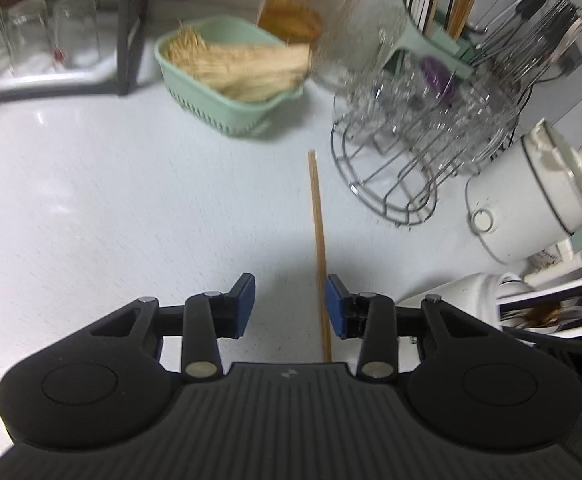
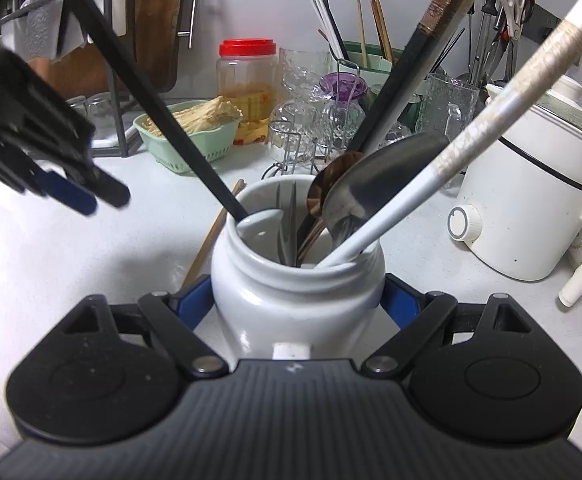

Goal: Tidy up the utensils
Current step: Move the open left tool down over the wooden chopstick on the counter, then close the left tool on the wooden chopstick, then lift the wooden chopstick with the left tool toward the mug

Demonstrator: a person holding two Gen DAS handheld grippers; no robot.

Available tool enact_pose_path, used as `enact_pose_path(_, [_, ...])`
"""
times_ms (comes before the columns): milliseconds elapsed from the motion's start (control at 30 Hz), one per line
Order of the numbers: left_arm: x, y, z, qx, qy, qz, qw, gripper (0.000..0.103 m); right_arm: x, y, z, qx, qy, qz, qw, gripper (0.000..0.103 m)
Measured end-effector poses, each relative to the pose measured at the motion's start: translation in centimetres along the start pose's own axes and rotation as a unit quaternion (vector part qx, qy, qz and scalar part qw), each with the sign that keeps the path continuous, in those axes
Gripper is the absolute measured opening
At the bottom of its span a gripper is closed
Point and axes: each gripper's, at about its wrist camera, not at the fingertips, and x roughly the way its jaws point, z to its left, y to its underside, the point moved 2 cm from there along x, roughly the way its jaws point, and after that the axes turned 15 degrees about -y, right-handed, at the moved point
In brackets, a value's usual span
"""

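A single wooden chopstick [image 1: 318, 240] lies on the pale counter [image 1: 131, 200], pointing away from me. It runs between the blue pads of my left gripper [image 1: 291, 304], close to the right pad [image 1: 335, 306]; the jaws stand apart and do not press it, so the gripper is open. My right gripper [image 2: 297, 298] is shut on a white ceramic jar [image 2: 291, 276], one pad on each side. Sticking out of the jar are a metal spoon [image 2: 375, 184], black chopsticks [image 2: 143, 92] and a white handle [image 2: 471, 136]. The same wooden chopstick [image 2: 211, 236] lies just left of the jar, below the left gripper [image 2: 71, 196].
Behind stand a green basket [image 1: 195, 80] with a straw-coloured bundle, a red-lidded jar [image 1: 299, 4], a wire rack [image 1: 391, 184] full of glasses, and a green holder [image 1: 431, 36] with more chopsticks. A white electric pot [image 2: 531, 200] sits to the right.
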Motion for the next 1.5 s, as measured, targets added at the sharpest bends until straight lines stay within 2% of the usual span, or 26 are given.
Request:
enact_pose_path(200, [3.0, -0.4, -1.8, 0.012, 0.003, 0.005, 0.9999, 0.040, -0.4, 0.1, -0.4, -0.004, -0.007, 0.006, 1.000, 0.091])
enact_pose_path(300, [4.4, -0.8, -2.8, 0.013, 0.021, 0.002, 0.9997, 0.040, -0.4, 0.0, -0.4, -0.005, -0.009, 0.006, 1.000, 0.091])
enact_pose_path(500, [7.0, -1.3, -5.0, 0.049, 0.002, 0.010, 0.9987, 0.033, -0.4, 0.0, -0.2, -0.004, -0.008, 0.003, 1.000, 0.091])
enact_pose_path(633, [7.8, -1.6, -6.3, 0.067, -0.017, -0.002, 0.9976, 0.029, -0.4, 0.2, -0.3, -0.006, -0.008, 0.002, 1.000, 0.091])
enact_pose_path(767, [8.1, -1.8, -7.0, 0.081, -0.038, -0.007, 0.9960, 0.015, -0.5, 0.2, -0.3, -0.009, -0.010, 0.002, 1.000, 0.091])
enact_pose_path(833, [8.1, -1.8, -7.4, 0.092, -0.051, -0.006, 0.9944, 0.008, -0.6, 0.2, -0.3, -0.010, -0.011, 0.002, 1.000, 0.091])
enact_pose_path(933, [8.1, -1.8, -7.6, 0.104, -0.059, -0.006, 0.9928, 0.007, -0.7, 0.3, -0.3, -0.013, -0.013, 0.000, 1.000, 0.091])
enact_pose_path(1133, [7.3, -0.7, -6.8, 0.095, -0.064, 0.002, 0.9934, 0.006, -0.7, 0.4, -0.2, -0.017, -0.013, -0.003, 1.000, 0.091])
enact_pose_path(1500, [3.0, 4.9, -4.1, 0.041, -0.068, 0.018, 0.9967, 0.006, -0.8, 0.5, -0.4, -0.025, -0.034, -0.004, 0.999, 0.091])
